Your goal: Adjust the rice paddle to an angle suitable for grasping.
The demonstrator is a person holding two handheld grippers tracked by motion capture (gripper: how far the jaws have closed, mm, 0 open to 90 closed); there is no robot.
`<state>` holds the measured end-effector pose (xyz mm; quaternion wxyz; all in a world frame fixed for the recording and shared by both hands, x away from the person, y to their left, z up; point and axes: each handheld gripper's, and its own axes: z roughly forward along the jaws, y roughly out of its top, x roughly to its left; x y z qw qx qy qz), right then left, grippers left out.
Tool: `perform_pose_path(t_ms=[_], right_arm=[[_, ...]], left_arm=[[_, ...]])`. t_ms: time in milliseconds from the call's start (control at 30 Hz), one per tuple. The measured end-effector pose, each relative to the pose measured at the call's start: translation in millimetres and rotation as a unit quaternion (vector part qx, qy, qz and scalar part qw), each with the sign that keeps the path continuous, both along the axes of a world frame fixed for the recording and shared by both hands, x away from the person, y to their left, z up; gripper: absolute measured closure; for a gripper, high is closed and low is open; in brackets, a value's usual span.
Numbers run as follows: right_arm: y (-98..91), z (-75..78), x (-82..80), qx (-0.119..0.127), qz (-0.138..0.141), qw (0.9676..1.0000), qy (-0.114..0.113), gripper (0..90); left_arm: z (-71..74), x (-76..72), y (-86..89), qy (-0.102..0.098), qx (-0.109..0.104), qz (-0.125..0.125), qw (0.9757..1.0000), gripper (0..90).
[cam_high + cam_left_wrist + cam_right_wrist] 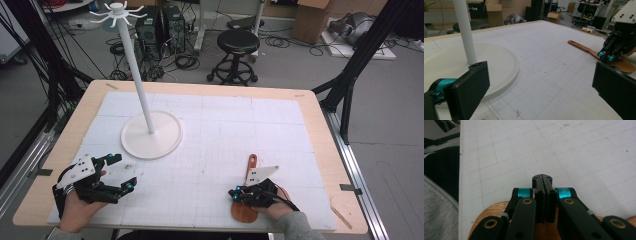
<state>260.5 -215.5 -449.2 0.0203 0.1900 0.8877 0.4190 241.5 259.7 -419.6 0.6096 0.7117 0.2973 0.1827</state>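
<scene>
A wooden spatula (pixel 252 162) lies on the white gridded mat (pixel 215 135) at the front right, its handle pointing away from me. My right gripper (pixel 234 194) rests low over the spatula's blade (pixel 491 211), jaws pressed together with nothing seen between them (pixel 542 178). At the front left my left gripper (pixel 124 171) stands wide open and holds nothing (pixel 541 82). A white stand (pixel 151 135) with a tall pole and hooks on top rises just beyond it. From the left gripper view, the spatula (pixel 586 50) and the right gripper (pixel 606 56) sit at the right.
The stand's round base (pixel 499 65) lies close in front of the left jaw. The table's wooden rim (pixel 320 125) frames the mat. Behind the table are a black stool (pixel 238 42), cables and boxes. A grey sleeve (pixel 436 212) lies by the near edge.
</scene>
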Motion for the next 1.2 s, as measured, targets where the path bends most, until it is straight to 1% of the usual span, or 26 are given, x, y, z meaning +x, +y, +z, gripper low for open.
perform_pose_path(t_ms=[67,167,233,300,367,400,467,567,633,700,867,900,967,1000,1033,1067,1100,1133,1167,1200], right_arm=[[-1.8,0.6,-1.1,-0.004,0.001,1.0,0.002,89.0],[-5.2,1.8,-3.9,-0.013,0.002,0.9999,-0.006,89.0],[-6.8,2.1,-5.0,-0.015,0.0,0.9999,-0.007,88.9],[-13.8,2.9,-7.7,-0.021,0.001,0.9997,-0.009,89.0],[-19.9,3.1,-9.3,-0.021,0.001,0.9998,-0.006,89.0],[-19.9,3.1,-9.3,-0.021,0.001,0.9998,-0.006,89.0],[-29.8,3.5,-11.0,-0.02,-0.001,0.9998,0.0,89.0],[-37.5,3.6,-11.4,-0.018,-0.002,0.9998,0.008,89.0],[-41.2,4.0,-12.2,-0.021,-0.002,0.9997,0.007,89.0],[-42.3,4.3,-12.3,-0.025,0.002,0.9997,0.002,89.0],[-45.2,4.9,-12.6,-0.027,0.007,0.9996,0.002,89.0],[-45.7,5.0,-12.3,-0.026,0.008,0.9996,0.005,89.0],[-47.9,4.8,-10.7,-0.019,0.012,0.9997,0.009,89.0],[-50.1,5.0,-9.6,-0.012,0.011,0.9998,0.007,89.0],[-50.1,5.0,-9.6,-0.012,0.011,0.9998,0.007,89.0],[-58.0,7.7,-6.5,0.017,-0.007,0.9998,0.004,88.9],[-63.1,9.9,-4.7,0.032,-0.02,0.9993,-0.001,89.0],[-68.7,11.9,-2.3,0.045,-0.035,0.9983,-0.008,88.9],[-68.7,11.9,-2.3,0.045,-0.035,0.9983,-0.008,88.9],[-81.9,14.3,2.7,0.069,-0.065,0.9954,-0.014,89.0]], left_arm=[[-0.2,-0.1,0.0,0.0,0.002,0.0,1.0,1.8],[-1.0,-0.4,-1.3,0.002,0.009,-0.002,1.0,1.8],[-1.3,-0.8,-1.8,0.003,0.007,-0.002,1.0,1.8],[-1.4,-1.0,-1.2,0.002,0.009,-0.001,1.0,1.8],[-1.5,-1.2,-0.6,0.003,0.008,0.0,1.0,1.8],[-1.5,-1.2,-0.6,0.003,0.008,0.0,1.0,1.8],[-2.0,-1.2,0.0,0.005,0.006,0.001,1.0,1.7],[-2.2,-1.1,0.1,0.005,0.007,0.001,1.0,1.8],[-2.2,-1.0,0.1,0.005,0.008,0.0,1.0,1.8],[-2.5,-0.9,-0.1,0.006,0.01,0.001,0.9999,1.8],[-2.5,-1.0,-0.1,0.005,0.011,-0.001,0.9999,1.8],[-2.5,-1.0,-0.1,0.005,0.011,-0.001,0.9999,1.8],[-2.8,-0.9,-0.4,0.007,0.01,0.001,0.9999,1.8],[-2.8,-0.9,-0.4,0.007,0.01,0.001,0.9999,1.8],[-2.8,-0.6,-0.4,0.007,0.012,-0.001,0.9999,1.8],[-3.1,-0.4,-1.0,0.007,0.012,0.0,0.9999,1.8],[-3.1,-0.4,-1.0,0.007,0.012,0.0,0.9999,1.8],[-3.3,0.0,-1.2,0.008,0.015,-0.002,0.9999,1.8],[-3.3,0.0,-1.2,0.008,0.015,-0.002,0.9999,1.8],[-3.5,0.2,-1.4,0.008,0.016,-0.002,0.9998,1.8]])
